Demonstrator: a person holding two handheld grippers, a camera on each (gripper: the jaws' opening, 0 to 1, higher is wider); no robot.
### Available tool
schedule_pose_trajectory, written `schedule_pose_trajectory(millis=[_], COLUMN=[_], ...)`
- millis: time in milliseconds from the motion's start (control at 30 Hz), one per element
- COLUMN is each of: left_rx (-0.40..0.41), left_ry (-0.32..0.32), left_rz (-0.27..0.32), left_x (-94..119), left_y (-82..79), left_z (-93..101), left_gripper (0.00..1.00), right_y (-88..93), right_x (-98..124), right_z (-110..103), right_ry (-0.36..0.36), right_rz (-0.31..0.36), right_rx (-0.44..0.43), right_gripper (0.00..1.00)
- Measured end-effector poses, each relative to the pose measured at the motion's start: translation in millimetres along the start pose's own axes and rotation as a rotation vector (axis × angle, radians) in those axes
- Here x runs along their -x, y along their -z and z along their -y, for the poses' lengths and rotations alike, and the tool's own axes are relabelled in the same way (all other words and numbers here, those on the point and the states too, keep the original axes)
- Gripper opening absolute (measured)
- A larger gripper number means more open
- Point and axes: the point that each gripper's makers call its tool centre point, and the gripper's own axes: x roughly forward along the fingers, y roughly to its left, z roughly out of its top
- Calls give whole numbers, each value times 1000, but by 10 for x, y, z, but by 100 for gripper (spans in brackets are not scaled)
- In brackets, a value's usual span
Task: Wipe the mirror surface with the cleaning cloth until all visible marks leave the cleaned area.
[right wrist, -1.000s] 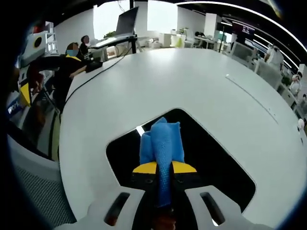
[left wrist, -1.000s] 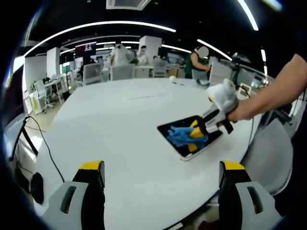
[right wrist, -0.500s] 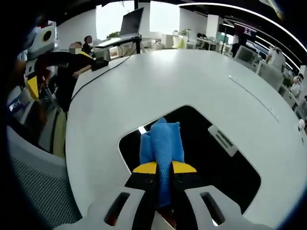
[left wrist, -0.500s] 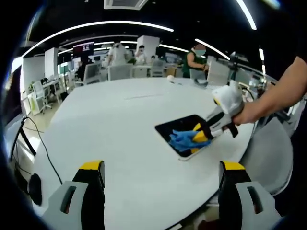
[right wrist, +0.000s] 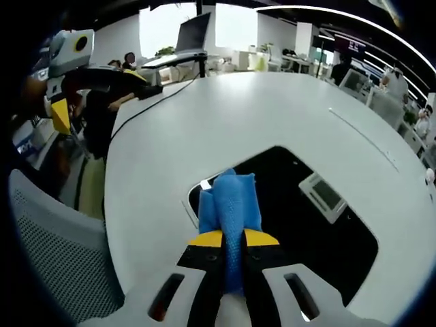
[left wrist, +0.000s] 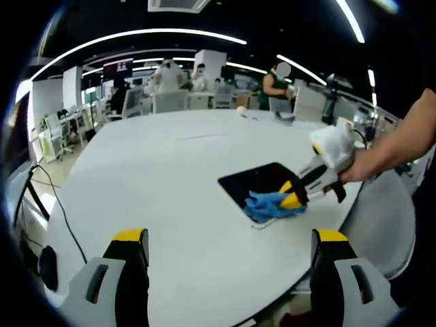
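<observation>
A: We've dragged the cleaning cloth (left wrist: 274,204) back to the mirror's (left wrist: 253,184) near edge on the white table (left wrist: 170,177)!

B: Right gripper (right wrist: 230,240) clamps it tight. Our left gripper (left wrist: 228,238) hangs near, jaws wide, holding nothing; a grey chair (right wrist: 58,272) sits on the left.

White round table (left wrist: 170,184), black cable (left wrist: 65,204) over its edge — mesh chair (right wrist: 48,252) beside it.

A large white round table (left wrist: 163,177) carried a dark mirror (left wrist: 255,184) lying flat at about four o'clock, near its edge.
</observation>
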Motion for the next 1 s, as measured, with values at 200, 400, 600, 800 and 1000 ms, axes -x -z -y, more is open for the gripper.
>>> schedule_pose_trajectory(millis=[200, 400, 600, 800, 1000], left_rx=[-1, 1, 4, 9, 16], left_ry=[4, 2, -3, -6, -12], left_rz=[-2, 1, 4, 2, 1], left_x=[-12, -14, -6, 8, 20], left_y=[-2, -14, -18, 3, 22], left_z=[18, 21, 25, 43, 37], left_gripper=[100, 100, 100, 100, 100], right_y=[9, 24, 21, 24, 26], right_x=[12, 21, 23, 22, 28], right_z=[-22, -52, -50, -48, -52], right_ry=[-9, -23, -35, -60, -91], right_rz=[-4, -11, -10, -12, -19], right_rx=[-9, 12, 17, 38, 69], right_gripper=[4, 4, 4, 4, 4])
